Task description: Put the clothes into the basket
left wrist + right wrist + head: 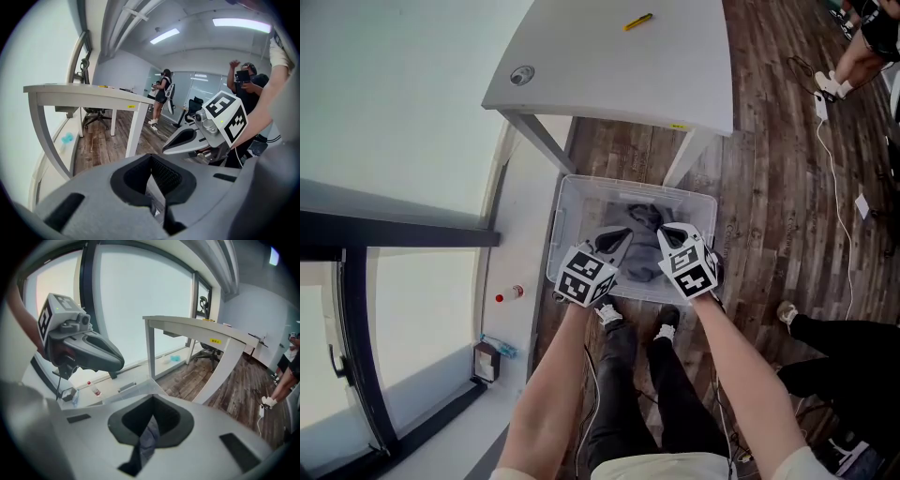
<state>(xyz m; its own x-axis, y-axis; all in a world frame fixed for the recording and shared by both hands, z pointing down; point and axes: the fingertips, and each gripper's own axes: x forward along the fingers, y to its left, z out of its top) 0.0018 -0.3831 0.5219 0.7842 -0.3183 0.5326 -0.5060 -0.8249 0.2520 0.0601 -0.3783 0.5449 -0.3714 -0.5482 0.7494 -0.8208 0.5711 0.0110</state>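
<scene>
A clear plastic basket (566, 208) stands on the wood floor, partly under a white desk. A dark grey garment (643, 251) hangs down into it between my two grippers. My left gripper (619, 242) is above the basket's near left part, its jaws closed with a thin strip of pale fabric (151, 190) in the slit. My right gripper (667, 232) hovers just to the right, shut on a fold of blue-grey cloth (148, 439). Each gripper view shows the other gripper close by, the right gripper (185, 140) and the left gripper (96, 355).
The white desk (609, 56) carries a yellow marker (638, 21). A red-capped bottle (510, 294) and a small box (487, 361) lie on the window ledge at left. A seated person's legs (834, 347) are at right, and a white cable (834, 178) runs across the floor.
</scene>
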